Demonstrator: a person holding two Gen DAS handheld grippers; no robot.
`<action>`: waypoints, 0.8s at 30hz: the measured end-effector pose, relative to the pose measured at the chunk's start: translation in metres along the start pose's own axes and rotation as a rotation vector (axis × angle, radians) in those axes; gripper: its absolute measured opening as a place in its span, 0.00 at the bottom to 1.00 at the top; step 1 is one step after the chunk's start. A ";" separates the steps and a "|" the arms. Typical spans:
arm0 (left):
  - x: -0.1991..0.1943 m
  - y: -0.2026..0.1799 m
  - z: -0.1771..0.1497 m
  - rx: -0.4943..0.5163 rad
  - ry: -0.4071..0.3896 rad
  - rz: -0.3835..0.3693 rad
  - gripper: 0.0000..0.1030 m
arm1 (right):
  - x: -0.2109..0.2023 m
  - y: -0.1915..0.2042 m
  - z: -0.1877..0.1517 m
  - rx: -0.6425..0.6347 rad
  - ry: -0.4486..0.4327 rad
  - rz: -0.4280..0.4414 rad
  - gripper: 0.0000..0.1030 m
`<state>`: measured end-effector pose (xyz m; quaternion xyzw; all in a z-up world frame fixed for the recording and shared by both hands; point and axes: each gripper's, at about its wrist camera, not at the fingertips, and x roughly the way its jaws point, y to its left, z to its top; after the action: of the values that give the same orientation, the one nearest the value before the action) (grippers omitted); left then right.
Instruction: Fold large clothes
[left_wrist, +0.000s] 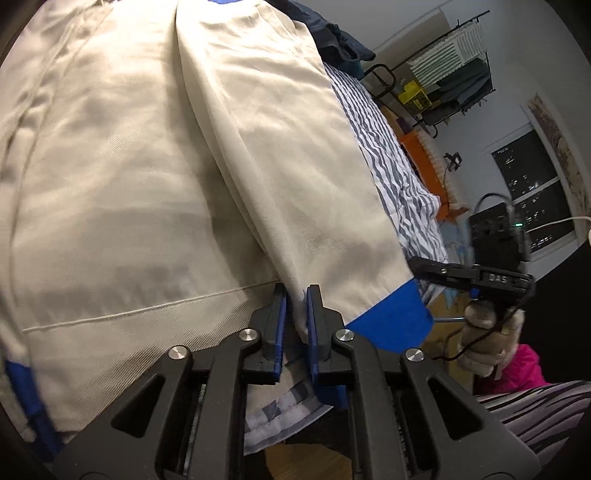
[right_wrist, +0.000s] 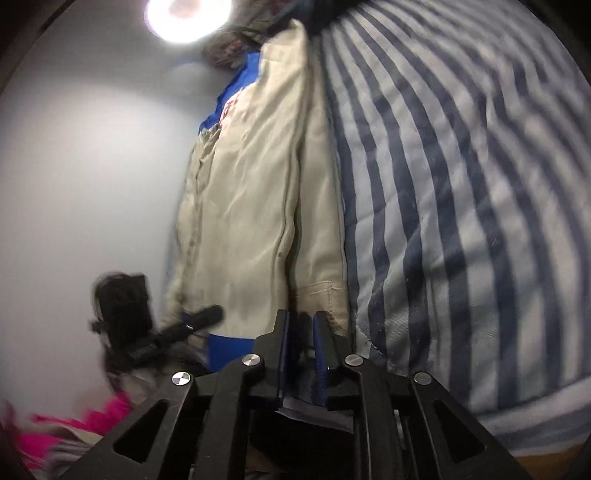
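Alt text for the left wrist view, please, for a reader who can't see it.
The left gripper is pinched shut on a fold of a beige garment with blue cuffs, spread over a striped bedspread. At right, a hand holds the other gripper by the cuff; a clothes rack stands behind.

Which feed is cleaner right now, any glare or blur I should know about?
Left wrist view: sharp, evenly lit on the beige garment, with fisheye bending at the edges. Right wrist view: softer, motion-smeared on the striped bedding, and a ceiling lamp blows out the top left.
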<state>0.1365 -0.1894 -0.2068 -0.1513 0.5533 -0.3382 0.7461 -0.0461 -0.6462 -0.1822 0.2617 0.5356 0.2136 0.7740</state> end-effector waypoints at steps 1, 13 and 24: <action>-0.003 -0.002 0.000 0.009 -0.008 0.013 0.07 | -0.005 0.010 -0.001 -0.054 -0.020 -0.056 0.30; -0.037 -0.033 -0.014 0.153 -0.097 0.080 0.07 | 0.006 0.005 0.028 -0.016 -0.063 -0.050 0.59; 0.016 -0.037 -0.016 0.197 -0.023 0.096 0.07 | 0.032 0.046 0.039 -0.113 0.010 -0.205 0.04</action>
<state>0.1119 -0.2241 -0.2016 -0.0544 0.5156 -0.3529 0.7789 -0.0013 -0.5975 -0.1646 0.1604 0.5507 0.1643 0.8025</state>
